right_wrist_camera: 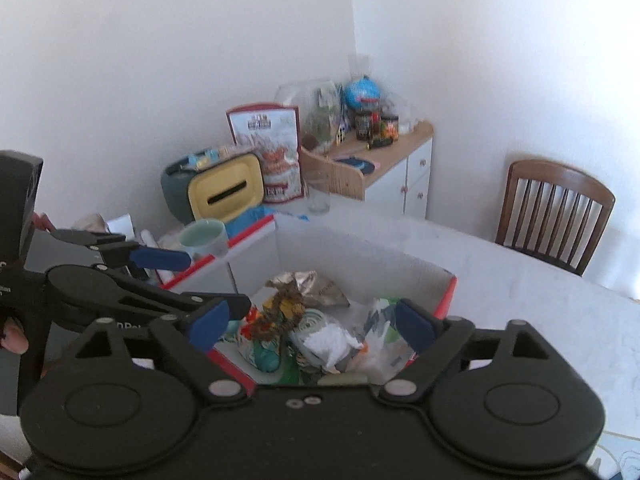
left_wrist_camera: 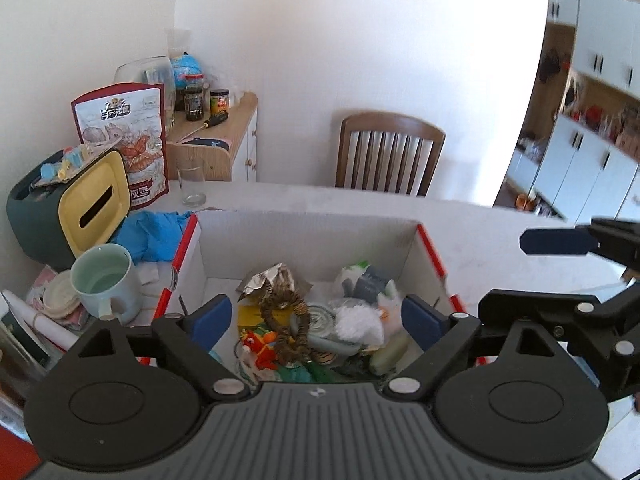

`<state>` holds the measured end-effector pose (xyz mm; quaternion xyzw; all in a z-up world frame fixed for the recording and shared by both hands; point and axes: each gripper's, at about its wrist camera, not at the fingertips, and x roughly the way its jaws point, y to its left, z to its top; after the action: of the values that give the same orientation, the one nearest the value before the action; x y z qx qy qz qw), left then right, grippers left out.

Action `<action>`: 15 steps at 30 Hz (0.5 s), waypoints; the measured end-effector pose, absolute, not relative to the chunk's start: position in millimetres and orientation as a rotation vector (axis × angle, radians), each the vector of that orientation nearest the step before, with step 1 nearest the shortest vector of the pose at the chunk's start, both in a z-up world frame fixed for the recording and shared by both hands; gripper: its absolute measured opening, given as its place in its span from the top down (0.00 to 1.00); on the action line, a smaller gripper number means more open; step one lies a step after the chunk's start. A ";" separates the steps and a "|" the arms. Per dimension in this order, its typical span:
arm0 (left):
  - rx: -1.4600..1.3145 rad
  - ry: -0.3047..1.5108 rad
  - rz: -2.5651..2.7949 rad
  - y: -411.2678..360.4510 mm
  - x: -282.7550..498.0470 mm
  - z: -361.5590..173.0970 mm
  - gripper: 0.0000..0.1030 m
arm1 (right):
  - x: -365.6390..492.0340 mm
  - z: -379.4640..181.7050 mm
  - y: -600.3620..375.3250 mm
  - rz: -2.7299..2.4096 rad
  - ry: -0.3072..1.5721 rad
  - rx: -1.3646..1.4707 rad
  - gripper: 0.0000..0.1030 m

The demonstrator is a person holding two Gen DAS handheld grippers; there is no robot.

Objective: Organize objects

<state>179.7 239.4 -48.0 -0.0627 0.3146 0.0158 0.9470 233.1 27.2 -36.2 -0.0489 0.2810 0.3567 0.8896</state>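
Note:
A white cardboard box [left_wrist_camera: 304, 240] with red edges stands on the pale table, and both grippers hang just above its near side. Inside lie a brown twisted wreath [left_wrist_camera: 286, 320], an orange toy [left_wrist_camera: 260, 346], a white fluffy piece [left_wrist_camera: 358, 322], a crumpled foil bag [left_wrist_camera: 266, 280] and several other small items. My left gripper [left_wrist_camera: 316, 320] is open with nothing between its blue pads. My right gripper [right_wrist_camera: 312, 326] is open and empty too, over the same box [right_wrist_camera: 340, 256]. In the right wrist view, my left gripper [right_wrist_camera: 200, 280] shows at the left. One blue right pad [left_wrist_camera: 554, 242] shows in the left wrist view.
Left of the box are a pale green mug [left_wrist_camera: 106, 280], a blue cloth [left_wrist_camera: 154, 234], a yellow-fronted tissue holder [left_wrist_camera: 94, 208], a snack bag [left_wrist_camera: 128, 136] and a drinking glass [left_wrist_camera: 192, 182]. A low cabinet [left_wrist_camera: 224, 136] with jars and a wooden chair [left_wrist_camera: 390, 152] stand behind the table.

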 end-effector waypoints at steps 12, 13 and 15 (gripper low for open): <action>-0.121 0.559 0.083 228.6 153.7 -29.1 0.00 | 212.5 -25.4 -3.3 0.718 0.535 -0.008 0.01; -0.122 0.553 0.081 227.5 151.4 -27.3 0.00 | 210.6 -25.1 -6.1 0.715 0.530 0.000 0.01; -0.127 0.549 0.077 225.0 147.5 -24.3 0.00 | 206.8 -24.8 -10.9 0.708 0.522 0.011 0.01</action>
<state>147.5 225.0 -24.3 -0.0625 0.2707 0.0378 0.9599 206.8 -10.9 -24.8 0.0055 0.2529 0.3428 0.9047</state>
